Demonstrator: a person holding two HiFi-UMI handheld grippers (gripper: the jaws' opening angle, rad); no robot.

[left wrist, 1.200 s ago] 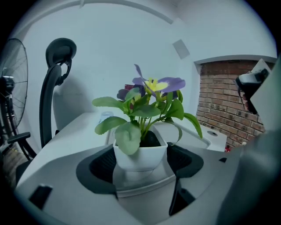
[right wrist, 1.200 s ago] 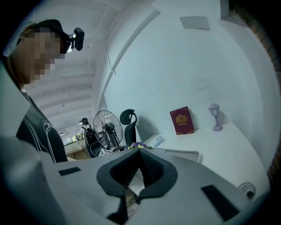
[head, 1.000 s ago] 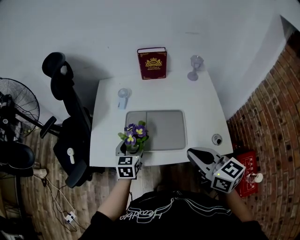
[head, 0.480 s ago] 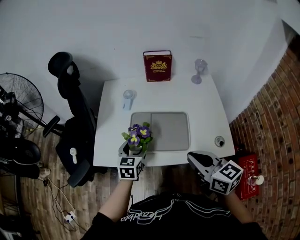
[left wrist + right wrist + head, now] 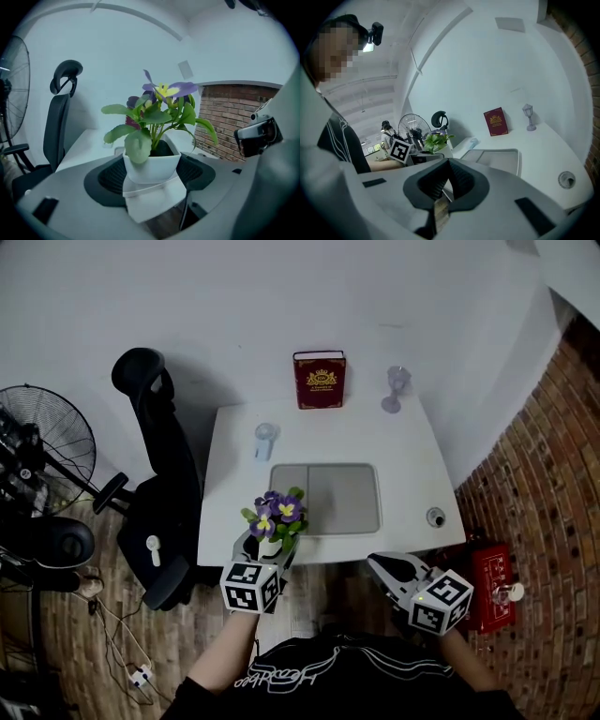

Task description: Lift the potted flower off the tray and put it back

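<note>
The potted flower [image 5: 272, 517], purple blooms and green leaves in a white pot [image 5: 152, 166], hangs off the tray, by the table's front edge just left of the tray's near-left corner. My left gripper [image 5: 267, 543] is shut on the pot, one pad on each side of it [image 5: 152, 174]. The grey tray [image 5: 328, 498] lies flat in the middle of the white table with nothing on it. My right gripper [image 5: 380, 564] hovers past the table's front right edge, jaws shut and holding nothing [image 5: 447, 180]. In the right gripper view the flower [image 5: 433, 140] shows at the left and the tray [image 5: 499, 157] ahead.
A red book [image 5: 320, 381] and a glass ornament [image 5: 394, 388] stand at the table's back edge. A small pale fan [image 5: 266, 439] lies behind the tray's left side. A cable grommet [image 5: 434, 517] is at front right. An office chair [image 5: 159, 484] and a floor fan [image 5: 47, 442] stand left; a brick wall runs along the right.
My left gripper, still holding the potted flower, has drawn back a little toward the person, to the table's front edge. The right gripper has barely shifted. The head view has moved slightly.
</note>
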